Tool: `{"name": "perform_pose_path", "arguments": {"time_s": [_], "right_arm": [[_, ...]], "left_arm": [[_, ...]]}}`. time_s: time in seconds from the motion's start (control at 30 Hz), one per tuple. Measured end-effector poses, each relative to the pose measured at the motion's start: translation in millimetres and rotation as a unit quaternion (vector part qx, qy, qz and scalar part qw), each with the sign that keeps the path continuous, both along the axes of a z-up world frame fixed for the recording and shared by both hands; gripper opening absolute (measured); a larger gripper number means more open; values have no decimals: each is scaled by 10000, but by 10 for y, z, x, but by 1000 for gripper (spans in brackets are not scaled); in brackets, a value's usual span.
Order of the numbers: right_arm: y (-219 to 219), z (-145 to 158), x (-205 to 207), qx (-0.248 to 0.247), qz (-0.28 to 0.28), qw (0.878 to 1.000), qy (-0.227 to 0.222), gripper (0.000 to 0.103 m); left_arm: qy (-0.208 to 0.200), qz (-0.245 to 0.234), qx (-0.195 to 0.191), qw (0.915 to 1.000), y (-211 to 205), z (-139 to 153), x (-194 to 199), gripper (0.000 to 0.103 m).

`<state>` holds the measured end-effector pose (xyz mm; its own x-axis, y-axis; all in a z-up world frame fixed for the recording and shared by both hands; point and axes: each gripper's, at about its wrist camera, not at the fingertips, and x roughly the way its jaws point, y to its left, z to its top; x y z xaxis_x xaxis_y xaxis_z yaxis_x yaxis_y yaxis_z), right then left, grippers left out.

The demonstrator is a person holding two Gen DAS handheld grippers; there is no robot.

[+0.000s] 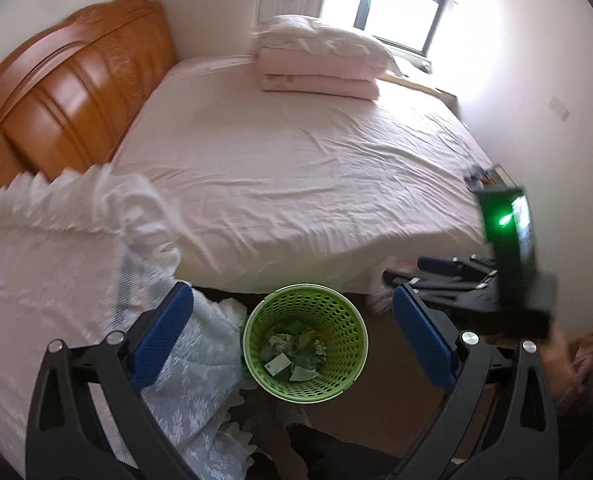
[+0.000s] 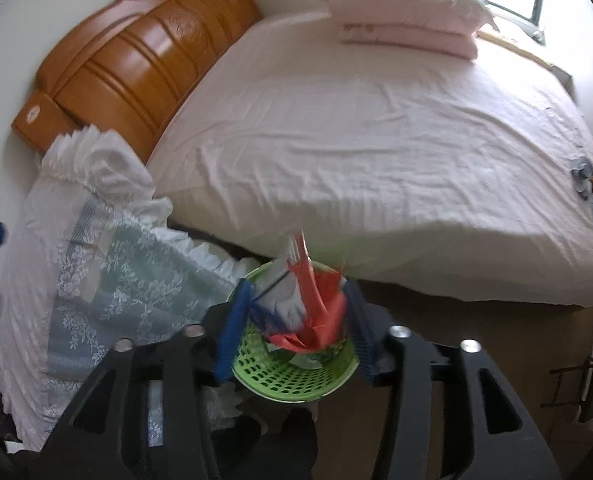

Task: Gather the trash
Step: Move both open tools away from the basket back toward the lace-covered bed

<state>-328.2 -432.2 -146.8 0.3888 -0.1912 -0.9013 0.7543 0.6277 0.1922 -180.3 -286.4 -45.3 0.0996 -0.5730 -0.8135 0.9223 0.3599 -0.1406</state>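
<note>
A green perforated basket stands on the floor against the bed's edge, with crumpled wrappers and paper scraps in it. My left gripper hangs above it, wide open, with nothing between its blue pads. In the right wrist view my right gripper points down over the same basket. A red, white and blue wrapper, blurred, sits between its fingers over the basket's mouth. The pads stand apart and do not seem to press on it. The right gripper also shows at the right of the left wrist view.
A large bed with a pink sheet fills the background, with folded pink quilts and an orange wooden headboard. A white lace cloth drapes to the left of the basket. Small metal items lie at the bed's right edge. Brown floor lies to the right.
</note>
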Motion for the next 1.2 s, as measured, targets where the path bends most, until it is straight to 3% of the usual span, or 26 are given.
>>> {"name": "perform_pose_path", "arguments": {"time_s": [0.03,0.13,0.23,0.33,0.57,0.83,0.97,1.07,1.1,1.2], "right_arm": [[14,-88,81,-2,40,9999,140,76],[55,-220,244,-16,89,9988,481,91],[122,-310,402,201,134,9972,709,93],[168,-254,461,221,140,9975,658,98],[438,124,768,43,525,9976,458,100],[730,570,1260,-215,1175,9928,30,100],[925,797,1589,-226,1507,9881,-230,100],[1180,995,1913,-298,2007,9782,-441,100],[1383,1120,2110,-437,2339,9696,-568,100],[1696,1327,2370,-572,2815,9543,-823,100]], "left_arm": [[15,58,-2,10000,27,4,34,95],[6,296,-7,9996,136,19,145,95],[15,531,-20,9986,243,53,257,95],[49,817,-60,9966,370,101,380,95],[8,1359,-136,9906,673,174,611,95],[-46,2065,-297,9780,1122,307,911,95],[-340,2646,-415,9629,1461,471,1086,95],[-551,3161,-445,9461,1798,577,1241,95],[-602,3314,-448,9405,1899,607,1280,95],[-759,3916,-435,9160,2301,695,1408,95]]}}
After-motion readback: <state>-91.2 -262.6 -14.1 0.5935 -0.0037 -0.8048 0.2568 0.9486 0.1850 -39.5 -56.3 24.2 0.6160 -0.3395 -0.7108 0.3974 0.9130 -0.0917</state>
